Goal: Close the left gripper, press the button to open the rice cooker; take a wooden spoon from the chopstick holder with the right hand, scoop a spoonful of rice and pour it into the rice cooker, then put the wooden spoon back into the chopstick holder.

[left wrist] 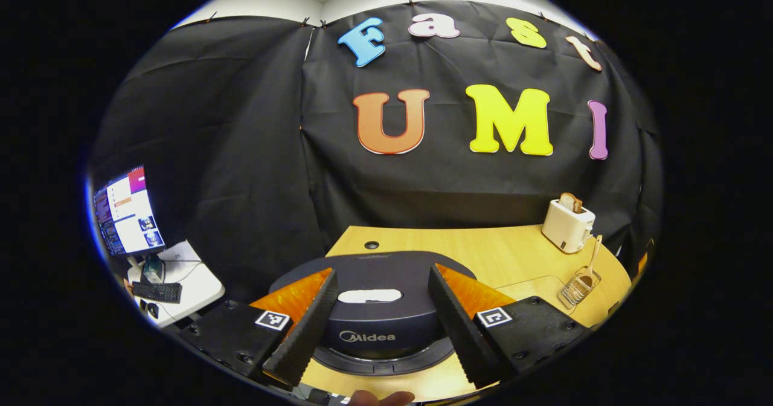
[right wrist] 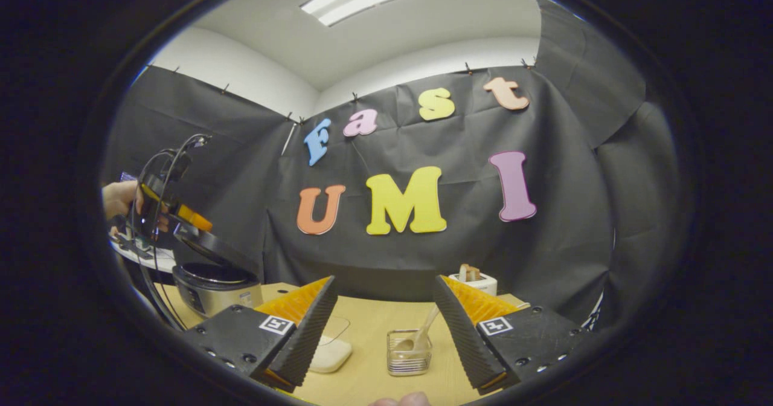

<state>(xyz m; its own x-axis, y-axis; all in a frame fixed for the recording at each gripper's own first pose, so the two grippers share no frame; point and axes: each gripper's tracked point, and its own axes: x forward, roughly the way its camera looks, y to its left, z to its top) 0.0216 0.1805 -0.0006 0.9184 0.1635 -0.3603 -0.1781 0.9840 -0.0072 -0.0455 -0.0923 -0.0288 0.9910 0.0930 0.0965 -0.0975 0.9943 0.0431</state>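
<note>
Left gripper view, lower centre: our left hand-held gripper [left wrist: 377, 327] wide over the rice cooker [left wrist: 374, 309] | right hand-held gripper [right wrist: 381, 333] wide too | wooden spoon [right wrist: 420, 336] in chopstick holder [right wrist: 409, 353], bench [right wrist: 362, 370] bottom centre

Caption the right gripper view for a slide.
Open right gripper faces the chopstick holder with its wooden spoon; rice cooker open.

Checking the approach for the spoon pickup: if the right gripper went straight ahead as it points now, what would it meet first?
Most likely the chopstick holder with the wooden spoon standing in it, low between the open right gripper. Depth is unclear, so it might pass just above the spoon.
</note>
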